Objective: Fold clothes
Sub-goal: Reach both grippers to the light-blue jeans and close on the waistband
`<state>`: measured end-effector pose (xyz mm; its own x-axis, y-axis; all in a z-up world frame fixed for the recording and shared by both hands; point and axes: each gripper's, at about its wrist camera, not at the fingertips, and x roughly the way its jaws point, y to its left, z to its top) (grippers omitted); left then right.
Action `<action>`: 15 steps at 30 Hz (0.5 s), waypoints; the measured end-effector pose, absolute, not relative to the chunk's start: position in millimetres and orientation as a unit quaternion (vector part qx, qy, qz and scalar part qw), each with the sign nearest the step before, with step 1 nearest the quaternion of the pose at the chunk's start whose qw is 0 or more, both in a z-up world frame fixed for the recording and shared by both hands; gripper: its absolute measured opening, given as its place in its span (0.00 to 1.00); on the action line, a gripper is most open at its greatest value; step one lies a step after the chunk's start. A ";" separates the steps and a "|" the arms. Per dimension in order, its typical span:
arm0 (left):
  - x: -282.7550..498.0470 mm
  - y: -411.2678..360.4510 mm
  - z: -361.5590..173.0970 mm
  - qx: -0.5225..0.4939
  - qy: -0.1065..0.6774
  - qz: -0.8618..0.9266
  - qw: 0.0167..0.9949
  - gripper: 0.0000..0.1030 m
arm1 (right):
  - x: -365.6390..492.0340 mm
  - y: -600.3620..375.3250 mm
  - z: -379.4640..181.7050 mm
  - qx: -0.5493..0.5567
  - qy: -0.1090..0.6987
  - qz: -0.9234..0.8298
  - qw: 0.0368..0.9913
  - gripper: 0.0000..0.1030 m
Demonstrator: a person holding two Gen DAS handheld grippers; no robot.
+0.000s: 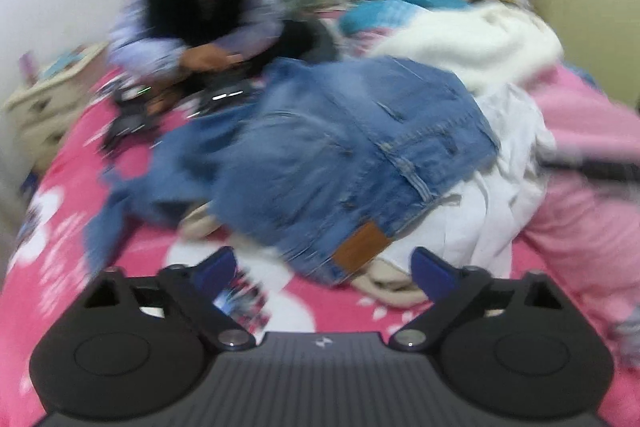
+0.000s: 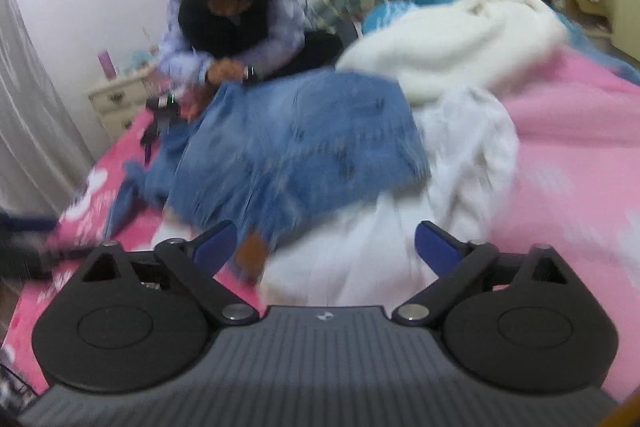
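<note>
I found both tools, left [image 1: 322, 273] and right [image 2: 326, 247], gaping and empty over unfolded denim jeans [image 1: 340, 147] and white garments [image 2: 460, 155]; folding remained undone.

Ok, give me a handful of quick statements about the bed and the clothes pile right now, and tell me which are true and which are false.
1. A blue denim garment lies on top of the pile. True.
2. Both grippers are clamped on cloth. False: the left gripper and the right gripper are open, with nothing pinched.
3. A fluffy white blanket sits behind the denim. True.
4. The bed cover is plain green. False: it is pink with white shapes.
5. A person sits at the far side of the bed. True.
</note>
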<state>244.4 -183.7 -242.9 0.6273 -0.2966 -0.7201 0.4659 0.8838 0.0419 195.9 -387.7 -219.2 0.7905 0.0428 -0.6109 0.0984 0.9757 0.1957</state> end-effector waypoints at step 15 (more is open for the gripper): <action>280.4 -242.5 -367.3 0.199 0.340 -0.255 0.883 0.45 | 337.8 -458.1 -285.6 0.208 0.365 -0.006 0.907 0.27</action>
<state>280.4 -242.5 -367.3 0.6381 -0.3150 -0.7025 0.5860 0.7906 0.1778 337.8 -458.1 -285.6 0.7331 0.1402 -0.6656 0.1633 0.9136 0.3723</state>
